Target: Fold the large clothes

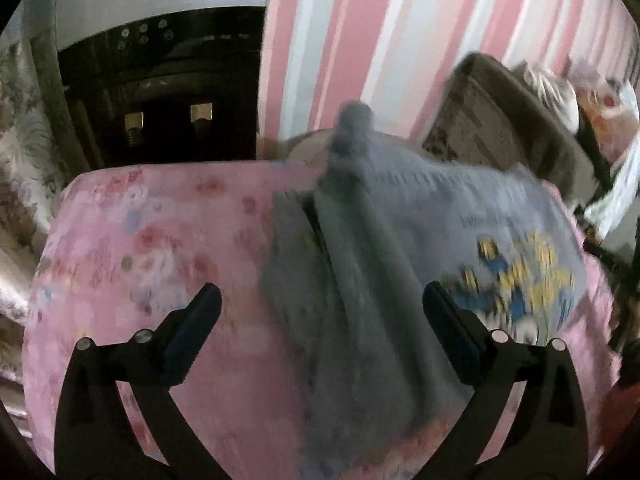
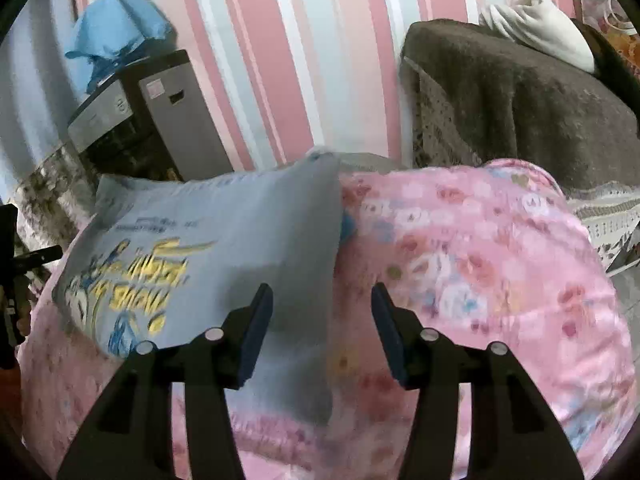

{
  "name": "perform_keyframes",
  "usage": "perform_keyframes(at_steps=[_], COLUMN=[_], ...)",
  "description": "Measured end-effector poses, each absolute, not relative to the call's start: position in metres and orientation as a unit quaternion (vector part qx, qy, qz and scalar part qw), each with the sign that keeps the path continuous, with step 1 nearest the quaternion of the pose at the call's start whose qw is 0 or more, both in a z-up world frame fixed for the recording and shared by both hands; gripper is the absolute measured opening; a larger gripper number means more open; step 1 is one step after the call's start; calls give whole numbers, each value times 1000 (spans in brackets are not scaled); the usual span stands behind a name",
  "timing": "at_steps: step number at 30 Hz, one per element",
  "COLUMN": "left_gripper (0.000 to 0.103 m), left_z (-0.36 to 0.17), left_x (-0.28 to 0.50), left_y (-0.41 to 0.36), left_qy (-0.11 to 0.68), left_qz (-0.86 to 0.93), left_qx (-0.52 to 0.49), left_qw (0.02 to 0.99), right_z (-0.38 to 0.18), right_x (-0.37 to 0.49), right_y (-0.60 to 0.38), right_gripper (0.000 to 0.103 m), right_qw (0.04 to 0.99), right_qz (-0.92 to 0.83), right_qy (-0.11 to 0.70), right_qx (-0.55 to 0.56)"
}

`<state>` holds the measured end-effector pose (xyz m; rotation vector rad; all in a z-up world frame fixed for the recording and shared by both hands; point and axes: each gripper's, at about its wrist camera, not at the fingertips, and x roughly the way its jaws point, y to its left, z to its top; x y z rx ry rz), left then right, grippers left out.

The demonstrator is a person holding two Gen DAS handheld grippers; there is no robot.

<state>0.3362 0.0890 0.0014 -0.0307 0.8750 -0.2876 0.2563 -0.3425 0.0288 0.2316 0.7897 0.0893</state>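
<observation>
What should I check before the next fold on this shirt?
1. Left gripper free of cloth: ok, jaws wide open with nothing pinched.
2. Right gripper free: ok, jaws apart and nothing between the pads.
3. Shirt on the pink cover: ok, though its far edge reaches the cover's rim.
4. Sleeve folded in: ok, it lies across the body.
5. Shirt flat: not ok, the far end of the sleeve is bunched.
6. Near hem position: cannot tell, hidden behind the grippers and blurred.
</observation>
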Motion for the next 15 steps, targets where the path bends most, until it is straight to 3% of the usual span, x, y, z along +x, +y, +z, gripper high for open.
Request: perform_keyframes(at_steps=[4,6,7,8,9,11,15], left_gripper=[94,57,53,46,33,17,13], left_z=[-15,-25,-28,-30,-29,-23,-17], left_x=[311,316,316,317,318,317,306], left_y=[67,58,52,51,53,68,100], left_qy=[411,423,427,424,421,415,405], left_qz=[-139,-158,-164,-160,-162,-177,-194], left_qx=[41,43,39,37,29,-17,-89], left_qw=[900,891,888,891,892,893,889], right_z=[20,19,19,19,20,28,43], right_x=[250,253,255,255,256,252,241], right_y=[-332,-320,-311,-305,-299,-291,-288], right_gripper=[52,49,42,23,9,6,4], right_qw=[912,912,914,917,920,930,940], right_qz=[55,64,63,53,40,34,24], right_qy=[386,386,386,384,384,362,340], right_qx=[128,121,109,92,74,61,34])
